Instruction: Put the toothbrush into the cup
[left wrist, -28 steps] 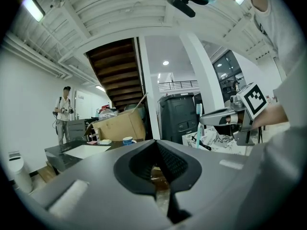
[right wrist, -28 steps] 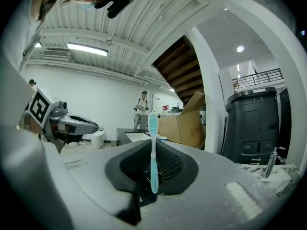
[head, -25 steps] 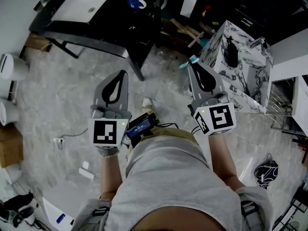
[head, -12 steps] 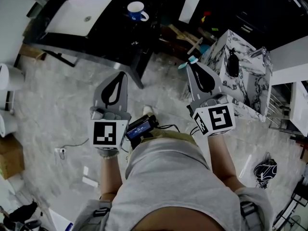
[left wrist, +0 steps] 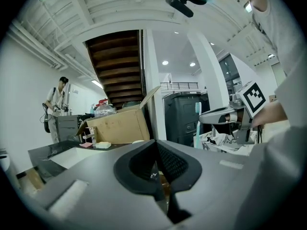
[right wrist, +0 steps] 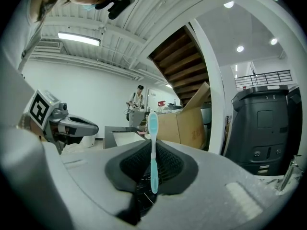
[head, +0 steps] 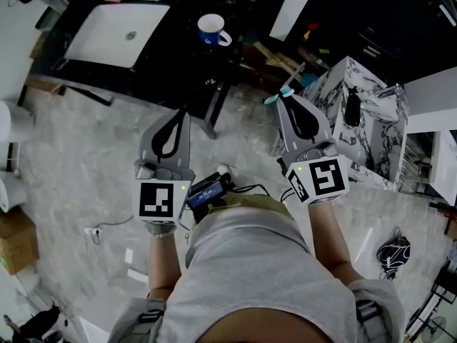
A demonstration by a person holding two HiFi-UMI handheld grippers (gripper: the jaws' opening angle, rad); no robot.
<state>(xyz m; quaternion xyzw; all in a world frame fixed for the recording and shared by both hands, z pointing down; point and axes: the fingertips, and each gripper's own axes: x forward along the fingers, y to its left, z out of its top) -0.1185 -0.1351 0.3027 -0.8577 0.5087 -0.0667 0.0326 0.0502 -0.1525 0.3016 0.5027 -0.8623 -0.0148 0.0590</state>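
As I close in, the blue cup (head: 212,31) at top centre has drifted nearer on the black bench (head: 178,57). Right tongs (head: 283,97) grasp the toothbrush (right wrist: 153,147) upright, well short of it; left tongs (head: 181,113) clenched, empty.

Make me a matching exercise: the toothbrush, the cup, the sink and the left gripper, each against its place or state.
Things:
1. toothbrush
2. cup
3. sink
4. left gripper

Places or states:
A. shut, with nothing in it
B. blue, standing on the dark counter
C. white, set into the counter
D. clamped upright in the right gripper

Pairs: 1-D, 2-B, 3-C, 4-A
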